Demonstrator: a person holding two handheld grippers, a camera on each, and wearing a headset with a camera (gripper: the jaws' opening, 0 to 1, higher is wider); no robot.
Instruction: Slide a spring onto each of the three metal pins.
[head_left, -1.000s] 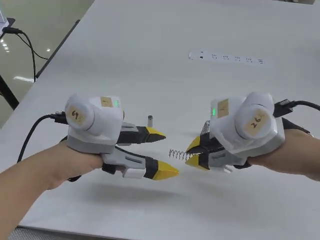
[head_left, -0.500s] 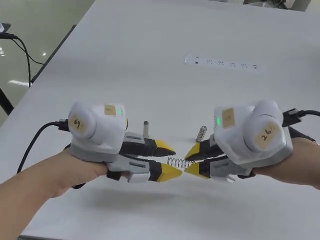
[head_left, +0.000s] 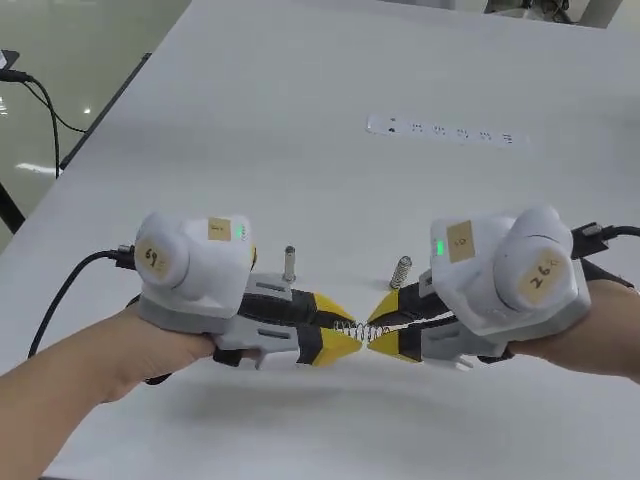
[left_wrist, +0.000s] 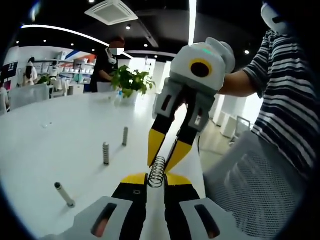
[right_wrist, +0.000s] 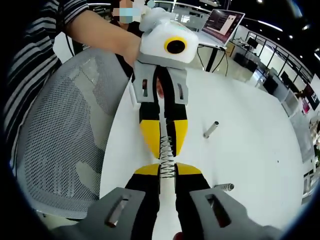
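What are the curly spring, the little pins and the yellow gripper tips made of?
The spring looks like thin bare steel wire: silvery, shiny coils. The bare pin looks like solid metal, grey with a dull sheen. The yellow fingertips look like matte plastic or rubber; the pictures can't settle which.

The left tongs (head_left: 352, 333) and right tongs (head_left: 375, 332) point at each other, tips nearly touching, each nipping one end of the spring (head_left: 362, 329), both held level.
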